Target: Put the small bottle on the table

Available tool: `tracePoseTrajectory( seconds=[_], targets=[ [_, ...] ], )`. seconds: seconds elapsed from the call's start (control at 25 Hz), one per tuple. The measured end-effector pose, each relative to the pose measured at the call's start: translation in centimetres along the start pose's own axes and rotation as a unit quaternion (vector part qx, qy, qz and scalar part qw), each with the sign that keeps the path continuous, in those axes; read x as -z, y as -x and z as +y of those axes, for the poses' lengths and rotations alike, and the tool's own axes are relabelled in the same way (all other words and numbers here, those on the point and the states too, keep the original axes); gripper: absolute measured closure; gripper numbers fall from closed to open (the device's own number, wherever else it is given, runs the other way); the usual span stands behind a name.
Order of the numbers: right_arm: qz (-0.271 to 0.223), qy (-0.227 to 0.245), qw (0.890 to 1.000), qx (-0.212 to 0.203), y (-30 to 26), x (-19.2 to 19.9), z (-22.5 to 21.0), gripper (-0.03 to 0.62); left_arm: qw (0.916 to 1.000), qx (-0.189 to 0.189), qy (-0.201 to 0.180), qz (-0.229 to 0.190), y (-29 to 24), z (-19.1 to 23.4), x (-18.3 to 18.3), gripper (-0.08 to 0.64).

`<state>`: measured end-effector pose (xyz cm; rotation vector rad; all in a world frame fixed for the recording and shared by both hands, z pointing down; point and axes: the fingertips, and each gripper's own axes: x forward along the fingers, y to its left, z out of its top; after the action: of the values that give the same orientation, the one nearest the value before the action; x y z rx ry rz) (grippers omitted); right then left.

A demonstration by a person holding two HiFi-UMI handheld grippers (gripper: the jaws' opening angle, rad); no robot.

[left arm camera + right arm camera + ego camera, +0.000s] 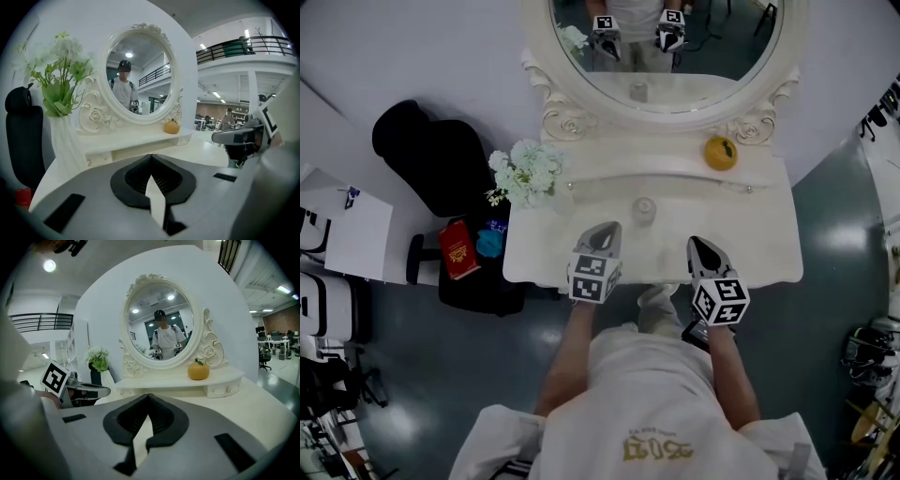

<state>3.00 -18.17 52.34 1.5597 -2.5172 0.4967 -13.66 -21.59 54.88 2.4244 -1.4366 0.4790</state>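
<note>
holding the left gripper (605, 230) and right gripper (701, 246) over the table's (750, 234) near edge, each with jaws pressed together on nothing. seeing the bottle (644, 210) standing on the table just ahead, between the two, touching neither.

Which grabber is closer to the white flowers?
The left gripper: it is on the side where the flowers stand, while the right gripper is farther off, on the side of the orange fruit.

two grippers (605, 232) (702, 247), one small bottle (645, 210), one orange (721, 153), one mirror (712, 58).
</note>
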Motion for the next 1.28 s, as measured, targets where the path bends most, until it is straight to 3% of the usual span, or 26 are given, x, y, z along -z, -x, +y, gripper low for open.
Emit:
tracePoseTrajectory(
  seconds=[0.32,1.28],
  targets=[
    [0.000,0.004,1.000,-0.002,0.1,0.1,0.9,0.580,0.9999,0.004,-0.011,0.011,0.6,-0.1,0.6,0.543],
    [0.011,0.016,1.000,-0.006,-0.3,0.3,2.0,0.580,0.9999,0.003,0.014,0.006,1.2,0.9,0.8,0.543]
  ],
)
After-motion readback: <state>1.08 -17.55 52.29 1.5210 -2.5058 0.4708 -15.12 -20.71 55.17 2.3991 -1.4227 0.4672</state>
